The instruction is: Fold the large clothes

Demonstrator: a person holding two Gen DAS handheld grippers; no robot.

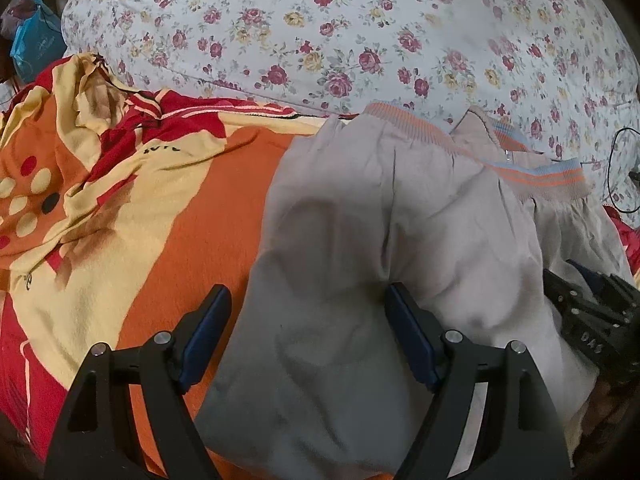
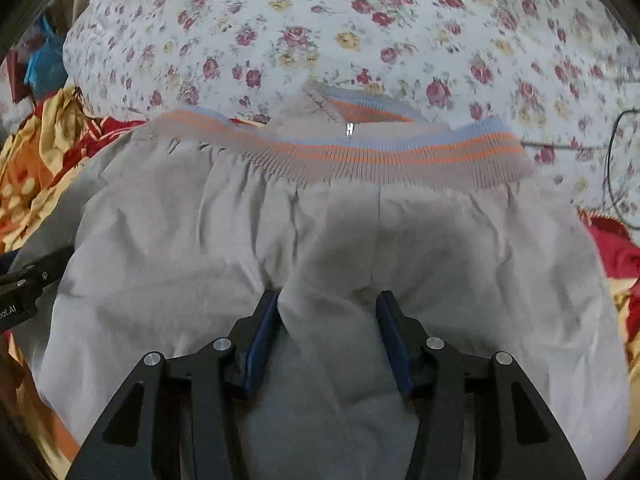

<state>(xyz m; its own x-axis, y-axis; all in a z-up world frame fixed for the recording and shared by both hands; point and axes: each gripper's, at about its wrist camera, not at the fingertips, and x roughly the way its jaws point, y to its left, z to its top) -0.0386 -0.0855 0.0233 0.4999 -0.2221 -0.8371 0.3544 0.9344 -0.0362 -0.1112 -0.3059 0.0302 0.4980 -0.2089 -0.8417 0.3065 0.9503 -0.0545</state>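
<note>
Two tools stand with jaws apart over the grey jacket [image 2: 360, 232] in the frame centre: the left tool [image 1: 308, 304] at its left edge, the right tool [image 2: 328, 300] mid-cloth, gripping nothing.

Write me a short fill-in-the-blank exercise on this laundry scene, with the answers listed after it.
1. The grey jacket has a ribbed hem striped in blue and ____.
2. Both the left hand-held gripper and the right hand-held gripper have their jaws ____.
3. Beyond the jacket lies a white quilt printed with ____.
4. In the left wrist view, the crumpled red and yellow garment lies to the ____ of the jacket.

Answers: orange; open; flowers; left
</note>
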